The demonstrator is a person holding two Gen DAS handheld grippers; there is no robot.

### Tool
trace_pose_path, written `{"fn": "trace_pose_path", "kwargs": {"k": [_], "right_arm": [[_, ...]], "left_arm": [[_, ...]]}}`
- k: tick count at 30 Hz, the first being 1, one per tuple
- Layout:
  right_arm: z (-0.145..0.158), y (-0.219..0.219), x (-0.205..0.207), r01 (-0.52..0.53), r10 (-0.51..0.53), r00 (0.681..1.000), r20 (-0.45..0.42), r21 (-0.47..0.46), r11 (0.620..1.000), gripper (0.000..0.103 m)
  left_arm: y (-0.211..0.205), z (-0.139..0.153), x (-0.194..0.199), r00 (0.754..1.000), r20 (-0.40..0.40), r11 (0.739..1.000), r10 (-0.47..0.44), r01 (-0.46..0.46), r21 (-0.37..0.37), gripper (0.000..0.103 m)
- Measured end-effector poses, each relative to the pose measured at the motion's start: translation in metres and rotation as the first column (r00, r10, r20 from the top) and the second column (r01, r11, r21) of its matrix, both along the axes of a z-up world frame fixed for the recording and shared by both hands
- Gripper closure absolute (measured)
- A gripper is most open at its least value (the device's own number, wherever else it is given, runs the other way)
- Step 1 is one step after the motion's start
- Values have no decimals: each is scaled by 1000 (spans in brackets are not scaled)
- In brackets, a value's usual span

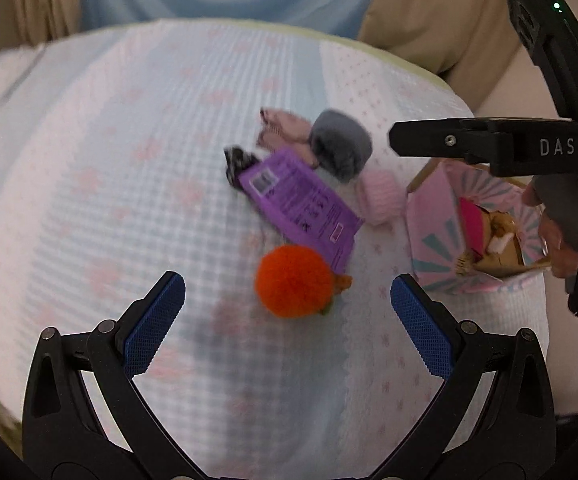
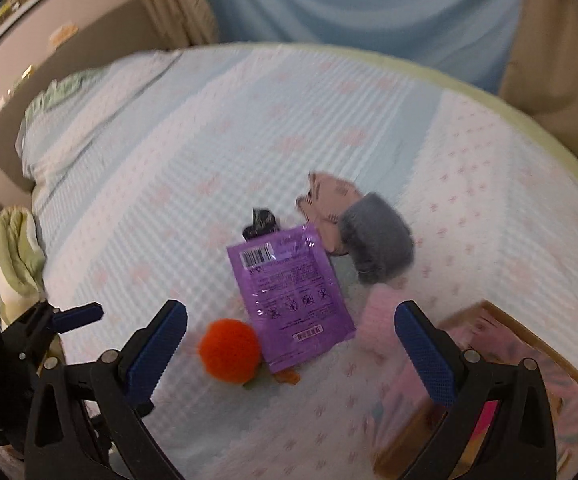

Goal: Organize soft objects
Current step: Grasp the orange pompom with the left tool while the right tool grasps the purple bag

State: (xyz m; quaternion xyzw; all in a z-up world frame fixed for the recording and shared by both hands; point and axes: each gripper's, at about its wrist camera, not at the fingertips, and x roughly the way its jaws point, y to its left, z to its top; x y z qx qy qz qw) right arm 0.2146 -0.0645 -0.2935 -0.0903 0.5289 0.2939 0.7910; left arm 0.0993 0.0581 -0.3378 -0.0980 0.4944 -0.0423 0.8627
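An orange pompom (image 1: 293, 281) lies on the bed between and just ahead of my open, empty left gripper (image 1: 288, 300). Behind it lie a purple packet (image 1: 301, 200), a grey plush (image 1: 339, 144), a pink cloth piece (image 1: 283, 128) and a pale pink soft item (image 1: 381, 196). A pink box (image 1: 469, 232) at the right holds soft items. My right gripper (image 2: 291, 328) is open and empty above the packet (image 2: 289, 300), with the pompom (image 2: 229, 354) between its fingers, the grey plush (image 2: 377, 240) beyond and the box (image 2: 509, 380) at lower right.
The bed (image 1: 129, 160) has a light blue and pink quilted cover. Blue and beige curtains (image 2: 349, 4) hang behind it. A green pillow (image 2: 17, 256) lies at the left edge. The right gripper's body (image 1: 529, 144) crosses the left view's right side.
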Motion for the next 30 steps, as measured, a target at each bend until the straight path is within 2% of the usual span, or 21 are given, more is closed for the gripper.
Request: {"fn": "trace_pose_path", "kwargs": {"k": [4,6,9,14,17,21,22,24,30], "right_arm": [[-45,14,16,-70,69,996,-57,-13,997,0],[-70,24,24,-103,100,991,-87,-26,994,0],[-99,35,32,-147,141,982,-124,-39,988,0],[-134,47,40,-198,185,968,-172,-65,978,0],[-145,49,43,-216,198,962,-188,-85,973,2],[-153,50,47,-216,196,962,-190,-91,972,10],[-155,50,47,-216,196,963,-185,-97,971,15],[-158,51,46,-222,202,964,-176,-106,969,21],[-154,56,35,-252,237,964,-119,-140,958,50]], "left_arm": [[-5,-47,13,999,-19,999,38,-38,-22,2],[-6,-66,19,998,-35,997,56,-58,-52,10],[-9,-91,25,995,-60,992,78,-84,-93,16],[-13,-113,32,992,-78,987,97,-106,-121,23],[-15,-121,36,991,-89,985,102,-113,-129,32],[-18,-130,43,990,-105,984,94,-108,-139,45],[-19,-131,44,990,-102,985,92,-106,-134,47],[-22,-131,46,992,-96,988,81,-93,-126,58],[-24,-129,55,993,-94,988,74,-86,-130,67]]}}
